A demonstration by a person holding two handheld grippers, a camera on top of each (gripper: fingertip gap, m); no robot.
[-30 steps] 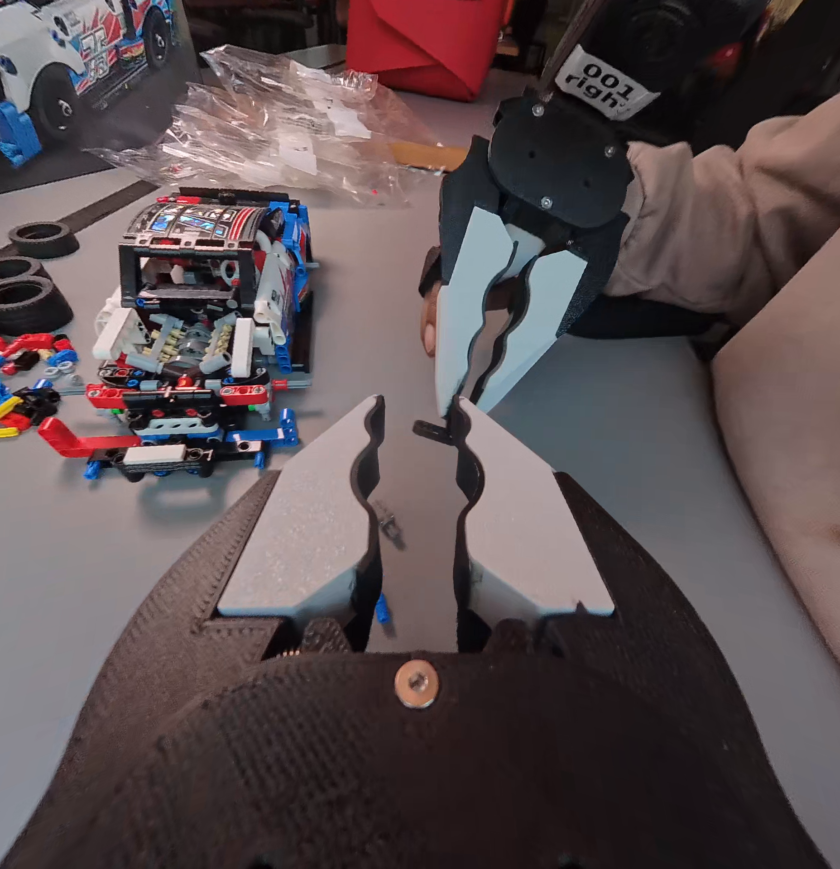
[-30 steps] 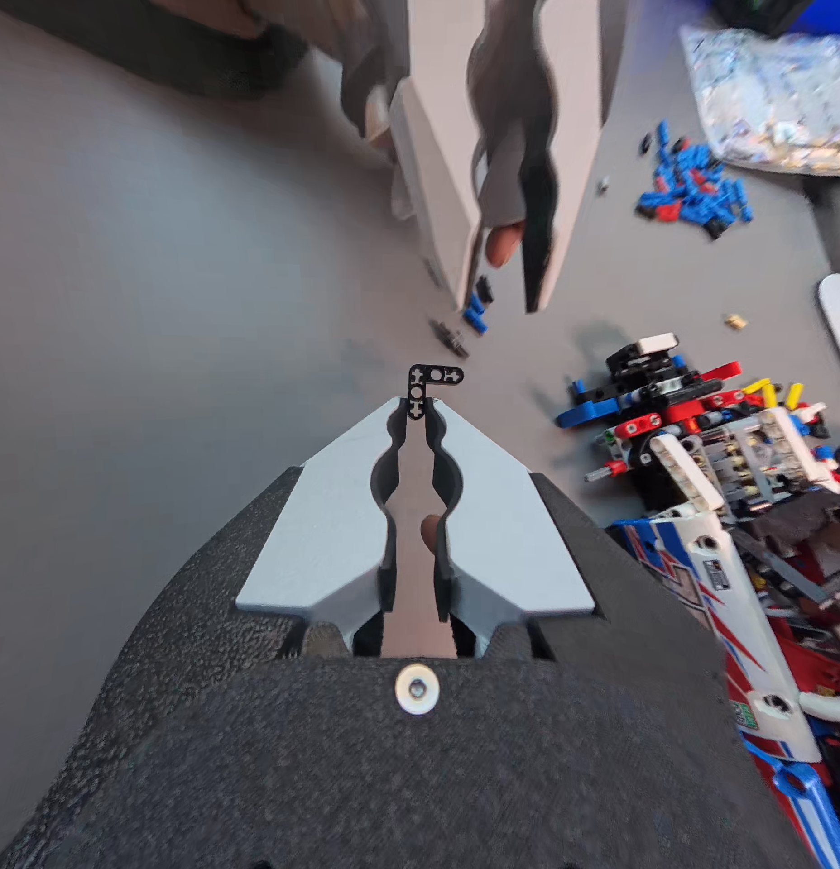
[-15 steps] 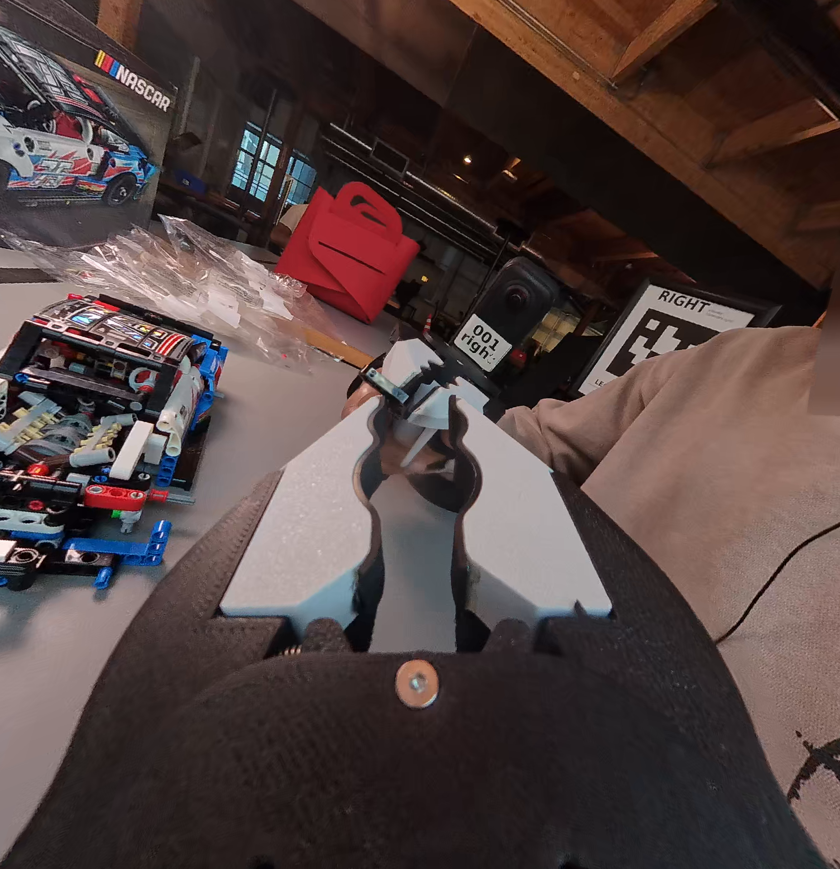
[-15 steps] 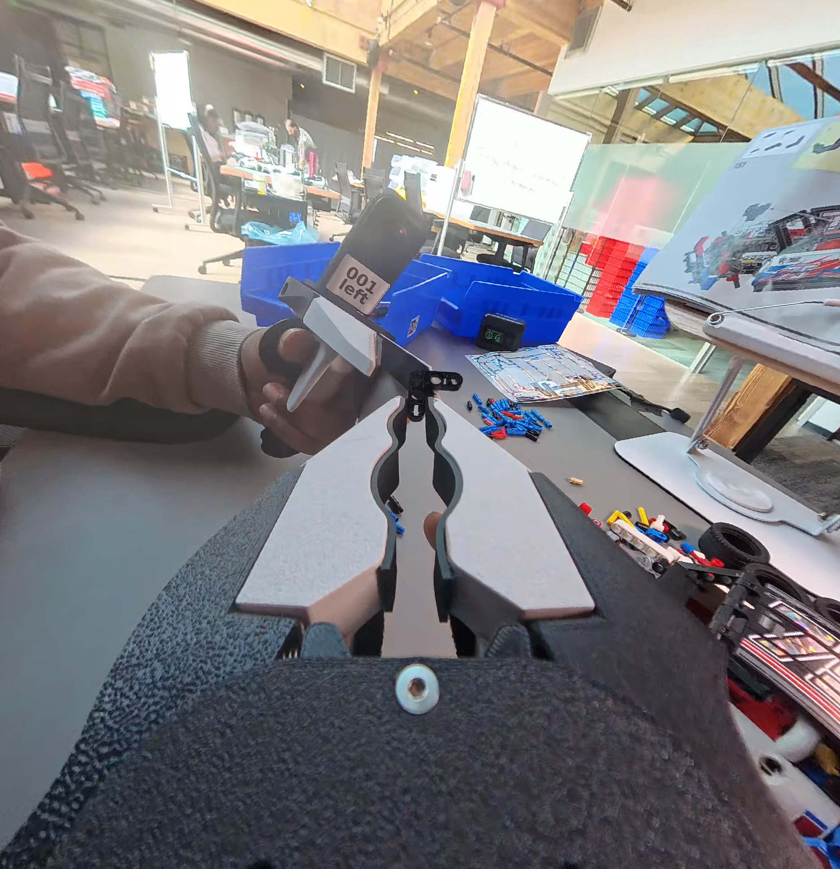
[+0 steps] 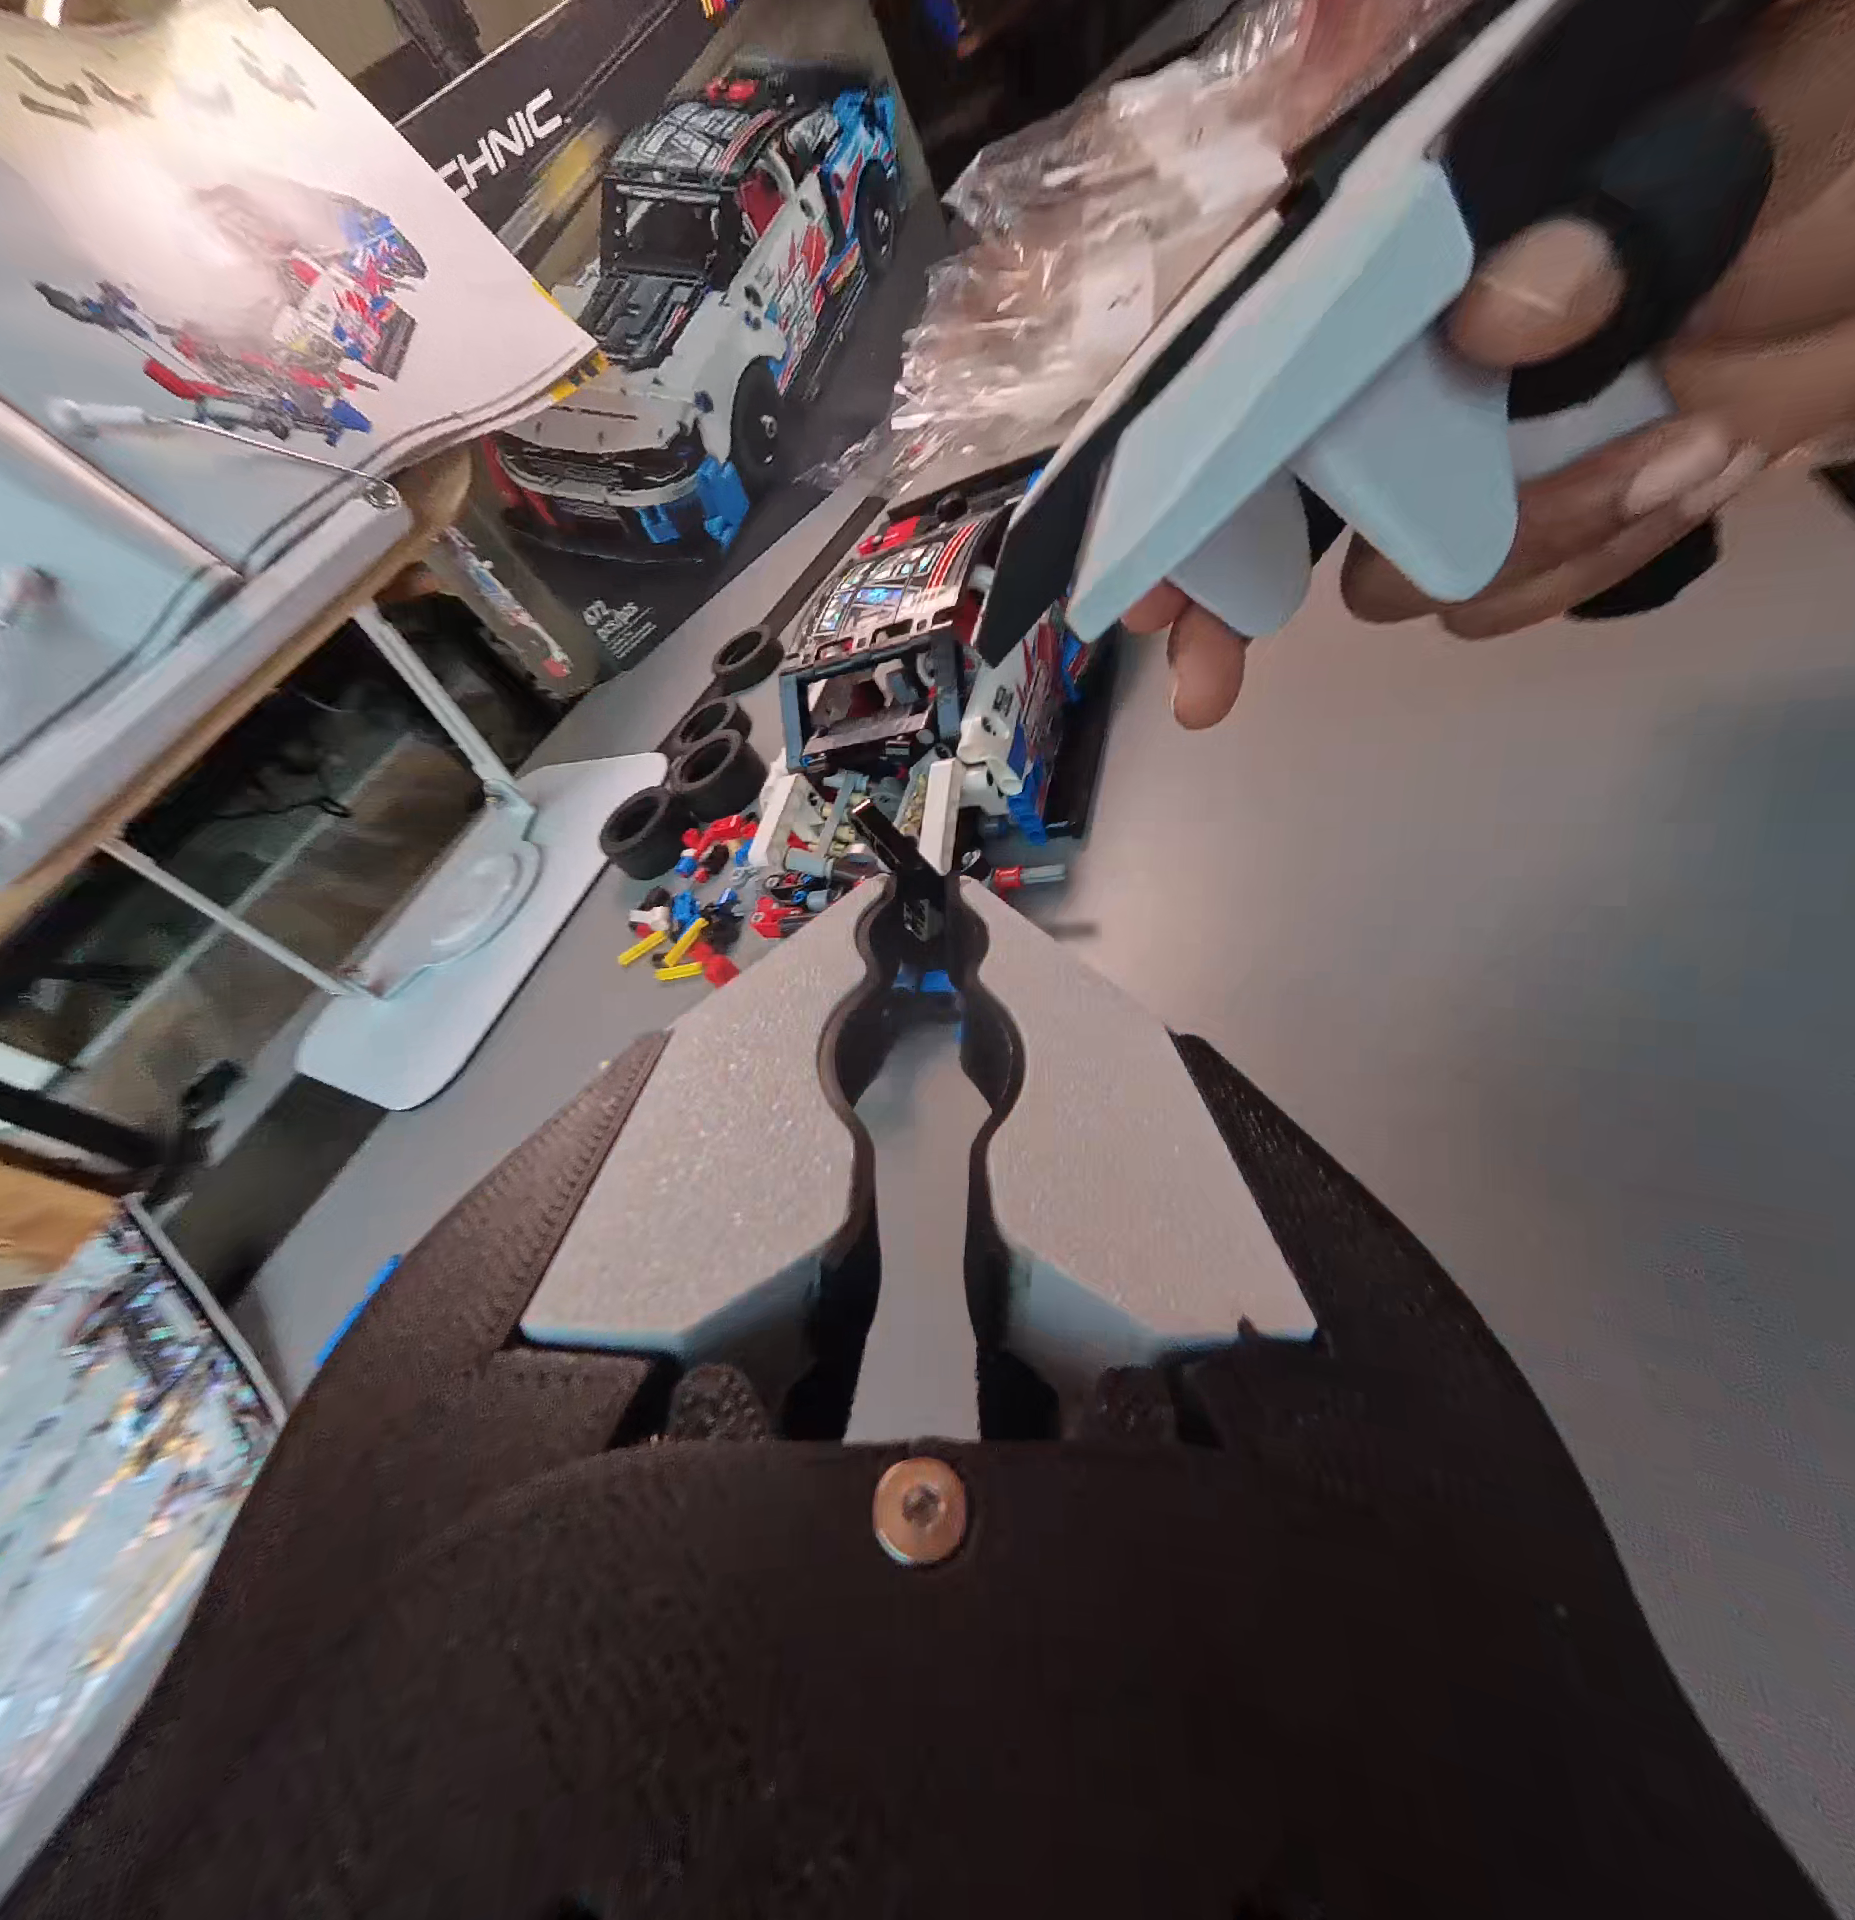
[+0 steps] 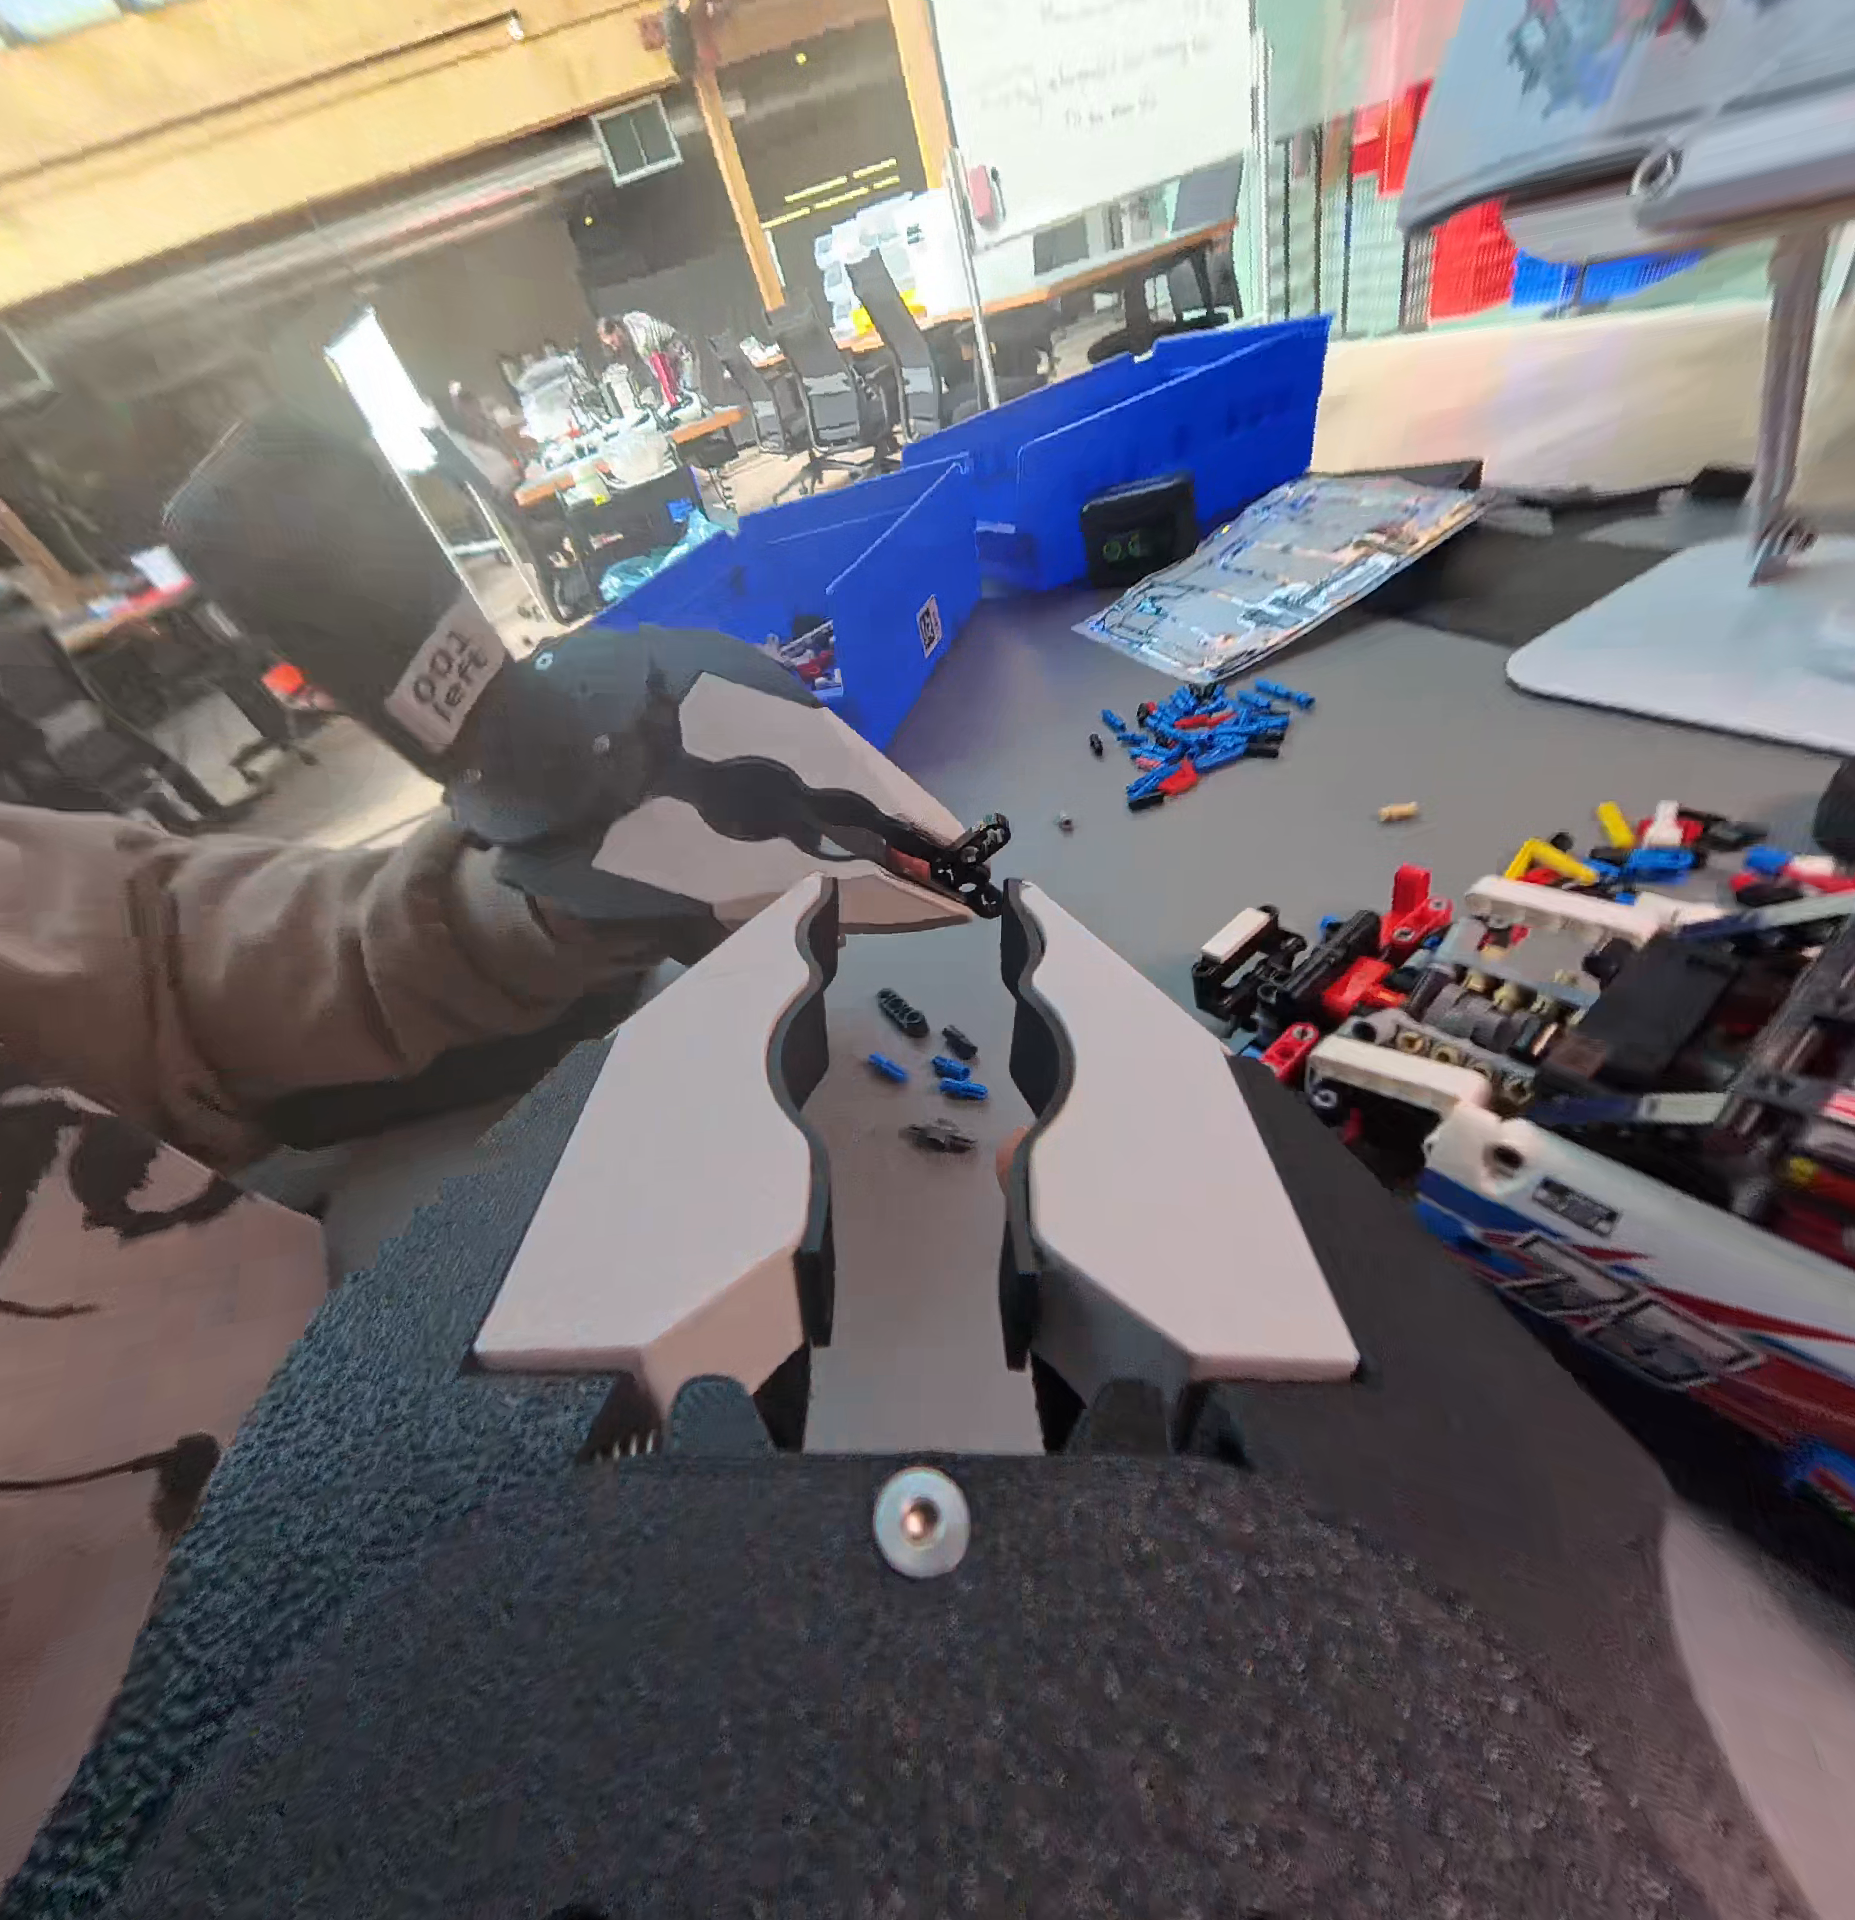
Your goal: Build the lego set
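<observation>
My left gripper (image 5: pixel 918 896) is shut on a small black L-shaped beam (image 5: pixel 905 860), held in the air in front of the part-built race car (image 5: pixel 902 665). In the right wrist view the left gripper (image 6: pixel 938 864) comes in from the left with the beam (image 6: pixel 967 854) at its tip. My right gripper (image 6: pixel 918 888) is open and empty, its right fingertip just beside the beam. It also shows at the upper right of the left wrist view (image 5: pixel 1037 634), above the car. The car (image 6: pixel 1525 1039) lies to its right.
Black tyres (image 5: pixel 694 779) and loose coloured parts (image 5: pixel 694 925) lie left of the car. A few small pins (image 6: pixel 944 1060) lie on the grey table below the grippers. A blue pin pile (image 6: pixel 1203 727), blue bins (image 6: pixel 1058 499), a booklet stand (image 5: pixel 227 260), the set's box (image 5: pixel 715 312) and plastic bags (image 5: pixel 1058 260) ring the area. The grippers' ends are close to 5 cm from one another.
The black L-shaped beam has passed from my right gripper to my left. The right gripper has opened. Both grippers rose off the table and the left turned toward the car.
</observation>
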